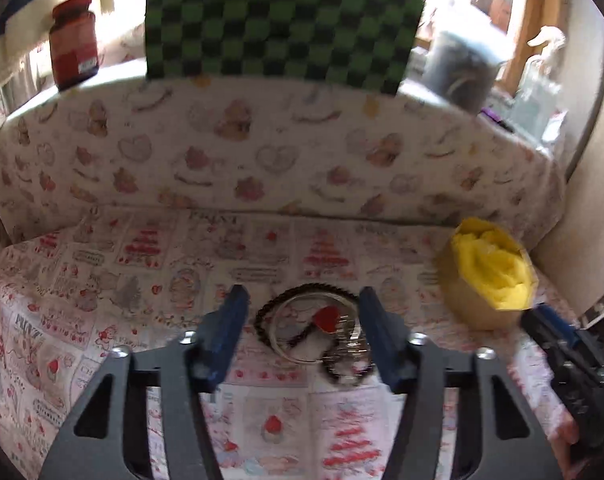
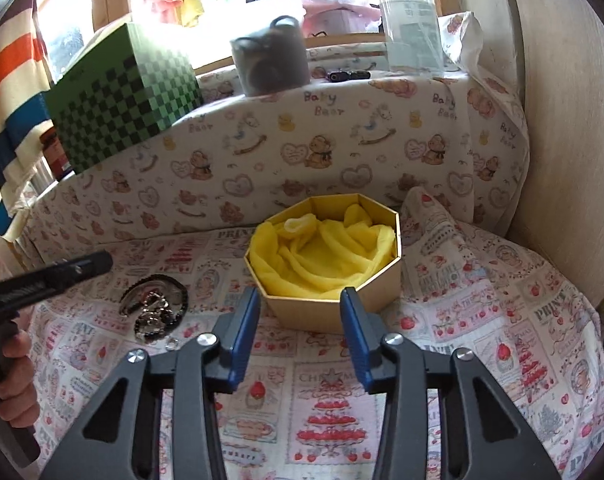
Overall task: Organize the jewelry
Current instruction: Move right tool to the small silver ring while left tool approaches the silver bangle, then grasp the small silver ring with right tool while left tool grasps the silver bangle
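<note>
A heap of jewelry [image 1: 317, 328] lies on the printed cloth: dark beaded strands, silver rings and a red heart charm [image 1: 326, 316]. My left gripper [image 1: 303, 300] is open just above it, one blue finger on each side, touching nothing. The heap also shows in the right wrist view [image 2: 156, 308], left of centre. An octagonal cardboard box [image 2: 333, 304] lined with yellow fabric [image 2: 321, 252] stands to the right of the heap; it also shows in the left wrist view [image 1: 485, 272]. My right gripper [image 2: 300, 300] is open and empty, just in front of the box.
A green checkered box [image 2: 122, 108], a grey pot [image 2: 270, 60], a clear bottle [image 2: 411, 20] and a red jar [image 1: 73, 44] stand on the raised cloth-covered ledge behind. A wooden wall [image 2: 561, 120] closes the right side. A small clear stone [image 2: 172, 344] lies near the heap.
</note>
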The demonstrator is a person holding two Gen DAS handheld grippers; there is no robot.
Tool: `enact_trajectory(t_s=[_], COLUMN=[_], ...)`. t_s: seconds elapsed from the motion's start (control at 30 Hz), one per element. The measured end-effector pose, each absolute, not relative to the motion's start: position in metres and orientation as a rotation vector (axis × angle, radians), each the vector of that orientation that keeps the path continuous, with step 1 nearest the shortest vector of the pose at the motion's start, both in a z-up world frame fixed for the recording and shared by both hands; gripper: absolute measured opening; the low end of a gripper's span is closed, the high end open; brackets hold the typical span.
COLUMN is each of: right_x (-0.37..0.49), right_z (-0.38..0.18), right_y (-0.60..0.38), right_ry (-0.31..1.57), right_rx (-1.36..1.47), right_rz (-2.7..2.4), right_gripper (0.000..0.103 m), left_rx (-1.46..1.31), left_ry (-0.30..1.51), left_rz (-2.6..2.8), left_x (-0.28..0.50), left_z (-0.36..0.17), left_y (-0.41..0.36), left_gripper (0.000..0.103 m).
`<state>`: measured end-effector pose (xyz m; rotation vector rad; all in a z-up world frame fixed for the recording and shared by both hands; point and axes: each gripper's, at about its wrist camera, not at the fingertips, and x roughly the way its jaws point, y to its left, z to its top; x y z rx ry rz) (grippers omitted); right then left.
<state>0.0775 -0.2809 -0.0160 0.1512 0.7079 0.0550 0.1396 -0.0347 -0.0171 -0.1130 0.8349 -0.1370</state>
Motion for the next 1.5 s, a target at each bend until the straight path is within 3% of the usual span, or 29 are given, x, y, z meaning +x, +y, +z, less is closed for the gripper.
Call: enact_trajectory(t_s=[0.23,0.33,0.37,0.4,1.37,1.5], right_x=[0.081,0.082,0.082,0.082,0.081,0.081], right_z=[-0.019,-0.019,-0.019,-0.019,-0.02,-0.02], right_y=[-0.279,-0.279,-0.278,-0.278,-0.27,-0.271], right_ry=[0.731,0.732,0.732,0.733,0.729,0.73], right_rx=[0.138,0.136,0.133,0.13,0.047,0.041], right_rz=[0.041,0.032,0.027,0.021,-0.017,-0.027], right_gripper=[0.039,0.039,0.039,0.039,0.049,0.049], left_rx=[-0.292,-0.284,-0.274,-0.264,-0.108,-0.111], left_ry=[0.931,0.913,0.898,0.886,0.89,0.905], left_rz=[-0.192,-0.211,-0.211,-0.211,-0.062,-0.068], left_x=[0.153,0.149,0.146,0.146,0.167,0.167], left_z=[-0.036,-0.035,-0.034,-0.034,-0.063,-0.064], left_y=[-0.021,-0.027,-0.026,-0.029,-0.062,-0.065], left_gripper=[0.046,0.06,0.069,0.071,0.071,0.066])
